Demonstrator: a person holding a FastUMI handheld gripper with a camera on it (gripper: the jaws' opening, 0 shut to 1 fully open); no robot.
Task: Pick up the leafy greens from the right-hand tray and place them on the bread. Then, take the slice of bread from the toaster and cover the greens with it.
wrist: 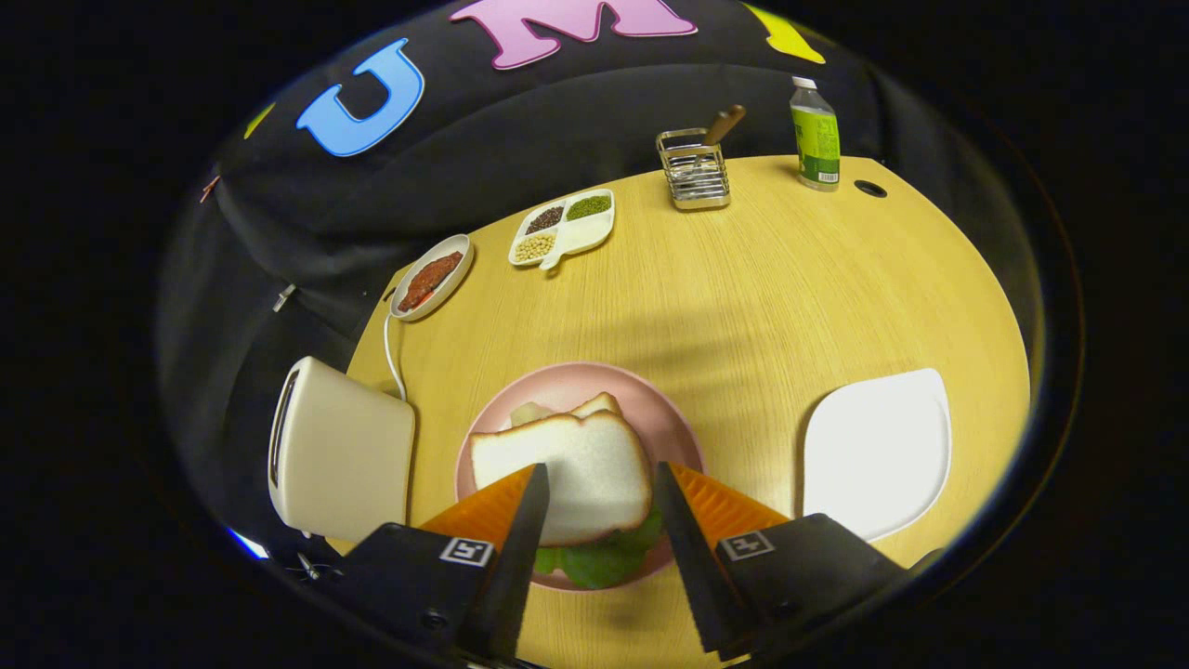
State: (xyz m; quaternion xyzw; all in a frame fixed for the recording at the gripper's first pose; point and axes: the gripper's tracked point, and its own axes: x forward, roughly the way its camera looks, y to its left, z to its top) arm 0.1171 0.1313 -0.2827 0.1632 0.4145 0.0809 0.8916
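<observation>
Wooden table [743, 307] (pale grain) | black cloth wall | gripper [599, 478] spread above bread [576, 465]

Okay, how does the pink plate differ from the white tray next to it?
The pink plate is round and holds bread over leafy greens, between the open gripper's fingers. The white tray is squarish and bare, beyond the right finger. Both sit on the wooden table.

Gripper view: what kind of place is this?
Likely a staged kitchen-table booth: a light wooden tabletop against black cloth, a cream toaster, a sandwich on a pink plate. The tool hangs open above it.
</observation>
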